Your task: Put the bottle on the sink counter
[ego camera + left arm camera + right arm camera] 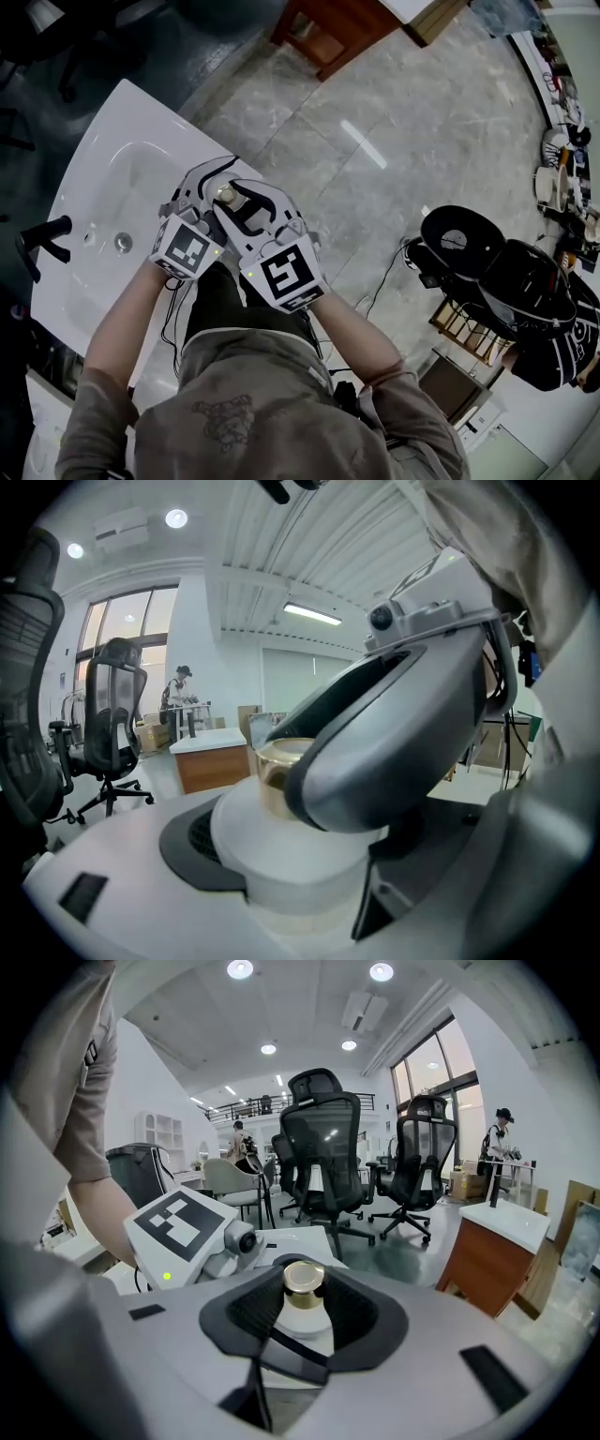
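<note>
A small white bottle with a gold cap (226,193) is held up between both grippers, above the near right rim of the white sink counter (98,159). My left gripper (210,184) is shut on the bottle's white body (291,850). My right gripper (242,202) comes in from the other side, its dark pads (361,1312) closed round the gold cap (303,1281). In the left gripper view the right gripper's grey jaw covers most of the cap (270,761). The left gripper's marker cube (183,1222) shows in the right gripper view.
The basin has a black faucet (42,239) at its left and a drain (123,242) in the middle. A wooden cabinet (337,33) stands beyond on the marble floor. Black office chairs (323,1162) and dark equipment (497,272) stand around; a cable (389,272) trails on the floor.
</note>
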{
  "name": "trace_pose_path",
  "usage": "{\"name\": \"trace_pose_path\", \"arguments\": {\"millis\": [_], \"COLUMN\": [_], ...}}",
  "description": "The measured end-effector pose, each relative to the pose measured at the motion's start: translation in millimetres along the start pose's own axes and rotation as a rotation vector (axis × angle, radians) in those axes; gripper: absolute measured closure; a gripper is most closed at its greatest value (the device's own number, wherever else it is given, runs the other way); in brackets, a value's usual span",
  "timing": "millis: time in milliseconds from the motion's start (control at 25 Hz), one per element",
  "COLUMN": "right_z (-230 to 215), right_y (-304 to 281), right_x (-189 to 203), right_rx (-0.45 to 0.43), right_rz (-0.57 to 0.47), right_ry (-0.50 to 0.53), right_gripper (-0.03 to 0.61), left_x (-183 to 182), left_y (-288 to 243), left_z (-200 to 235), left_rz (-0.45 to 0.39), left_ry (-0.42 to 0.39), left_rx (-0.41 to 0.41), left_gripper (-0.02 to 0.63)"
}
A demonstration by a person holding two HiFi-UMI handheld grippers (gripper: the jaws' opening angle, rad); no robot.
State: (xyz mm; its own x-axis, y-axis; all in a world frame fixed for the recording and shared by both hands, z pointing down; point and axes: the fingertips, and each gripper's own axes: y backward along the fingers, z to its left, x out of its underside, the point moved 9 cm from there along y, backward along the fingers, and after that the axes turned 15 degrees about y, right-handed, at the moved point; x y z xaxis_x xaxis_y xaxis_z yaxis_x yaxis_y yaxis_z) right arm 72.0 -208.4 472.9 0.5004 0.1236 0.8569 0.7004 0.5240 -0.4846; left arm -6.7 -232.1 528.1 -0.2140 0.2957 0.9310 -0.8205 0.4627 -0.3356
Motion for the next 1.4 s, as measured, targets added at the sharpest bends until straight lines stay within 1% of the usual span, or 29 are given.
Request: {"name": "trace_pose_path", "arguments": {"millis": [240,400,480,600,760,880,960,1400], "right_z": [3,1,1,3,3,4,6,15], "right_y": [-12,-18,-20,-24,-29,-32,-32,-33], "right_x": [13,19,23,30,31,31,34,35], "right_rx": [0.003,0.006,0.009,0.005,-0.009,-0.004,-0.007,0.056], "right_rz": [0.014,0.026,0.036,0.053,0.048,0.061,0.075,0.067], "right_ry": [-0.007,-0.011,-0.012,-0.019,-0.057,-0.037,-0.043,0.023], "right_gripper": [0.439,0.439,0.439,0.439,0.439,0.439,0.439,0.44], "left_x": [17,24,29,36,41,41,41,45], "left_y": [-5,-10,-13,-15,-14,-13,-14,-13], "left_z": [6,9,11,12,15,16,17,15], "left_rz": [0.018,0.008,0.016,0.033,0.045,0.057,0.07,0.054], "left_ry": [0.011,0.061,0.067,0.063,0.054,0.037,0.029,0.007], "left_rx": [0.011,0.02,0.017,0.027,0.032,0.024,0.032,0.054], "left_gripper": [0.285,0.285,0.285,0.285,0.285,0.285,0.285,0.285]}}
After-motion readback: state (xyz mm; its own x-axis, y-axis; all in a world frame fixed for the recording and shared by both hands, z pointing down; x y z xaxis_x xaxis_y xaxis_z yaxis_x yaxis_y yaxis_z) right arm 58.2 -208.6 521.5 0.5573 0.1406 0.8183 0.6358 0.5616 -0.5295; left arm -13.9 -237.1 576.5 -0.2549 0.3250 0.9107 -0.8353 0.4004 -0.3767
